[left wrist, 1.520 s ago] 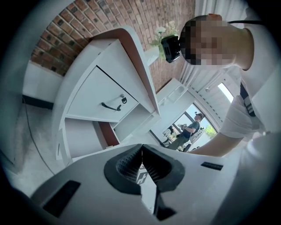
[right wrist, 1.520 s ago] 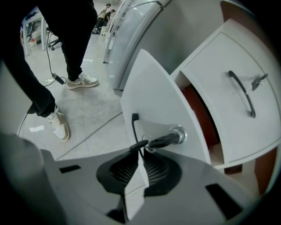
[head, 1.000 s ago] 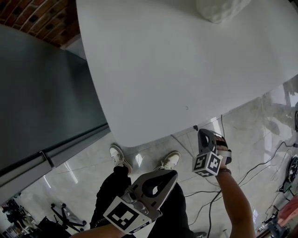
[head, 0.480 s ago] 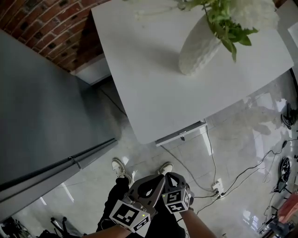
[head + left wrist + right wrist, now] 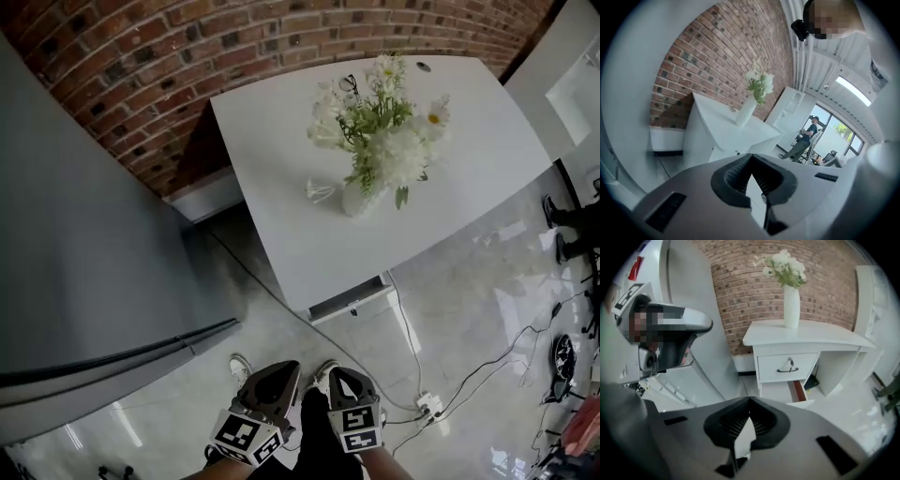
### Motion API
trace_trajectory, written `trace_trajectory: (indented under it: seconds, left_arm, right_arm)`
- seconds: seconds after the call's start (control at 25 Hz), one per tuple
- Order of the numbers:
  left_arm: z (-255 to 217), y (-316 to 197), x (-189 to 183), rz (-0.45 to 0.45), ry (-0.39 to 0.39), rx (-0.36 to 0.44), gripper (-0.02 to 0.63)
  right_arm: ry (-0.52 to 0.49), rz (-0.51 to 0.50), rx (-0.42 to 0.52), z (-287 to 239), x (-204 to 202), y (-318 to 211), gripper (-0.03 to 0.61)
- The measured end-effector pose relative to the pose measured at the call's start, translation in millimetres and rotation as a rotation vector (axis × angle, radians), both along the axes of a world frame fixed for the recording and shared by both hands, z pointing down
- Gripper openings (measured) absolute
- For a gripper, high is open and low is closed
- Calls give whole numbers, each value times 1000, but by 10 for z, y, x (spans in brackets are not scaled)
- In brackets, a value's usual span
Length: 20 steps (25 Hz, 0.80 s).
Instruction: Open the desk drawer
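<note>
A white desk (image 5: 450,178) stands against the brick wall with a vase of white flowers (image 5: 375,150) on it. In the head view one drawer (image 5: 352,298) juts a little from the desk's near edge. The right gripper view shows the top drawer (image 5: 787,366) closed, with a dark handle and a key, and a lower drawer (image 5: 799,392) pulled out beneath it. Both grippers hang low in front of me, side by side and well short of the desk. My left gripper (image 5: 289,368) (image 5: 751,156) and right gripper (image 5: 339,375) (image 5: 749,399) are both shut with nothing in them.
A tall grey cabinet (image 5: 84,253) fills the left side. Cables and a power strip (image 5: 427,403) lie on the glossy tiled floor to the right of my shoes (image 5: 240,367). A person (image 5: 806,140) stands far off by the windows in the left gripper view.
The view has drawn back from the desk's edge, so the whole desk and vase now show. The right gripper has come from near the desk's edge to beside the left gripper.
</note>
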<state>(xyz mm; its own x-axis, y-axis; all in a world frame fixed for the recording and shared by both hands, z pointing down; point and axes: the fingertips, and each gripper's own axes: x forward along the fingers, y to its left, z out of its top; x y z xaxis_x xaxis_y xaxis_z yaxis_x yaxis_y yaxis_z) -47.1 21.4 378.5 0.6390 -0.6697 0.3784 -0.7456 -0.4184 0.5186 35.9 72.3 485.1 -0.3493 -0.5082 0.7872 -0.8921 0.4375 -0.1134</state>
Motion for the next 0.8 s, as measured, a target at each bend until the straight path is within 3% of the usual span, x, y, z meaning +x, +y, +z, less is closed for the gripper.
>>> trace_trajectory:
  seconds: [0.32, 0.8]
  left_arm:
    - [-748, -105, -84, 2, 4, 114, 6]
    - [-1484, 36, 78, -2, 6, 240, 6]
  right_arm:
    - [-65, -10, 122, -1023, -257, -81, 15]
    - [-138, -39, 253, -1936, -228, -21, 15]
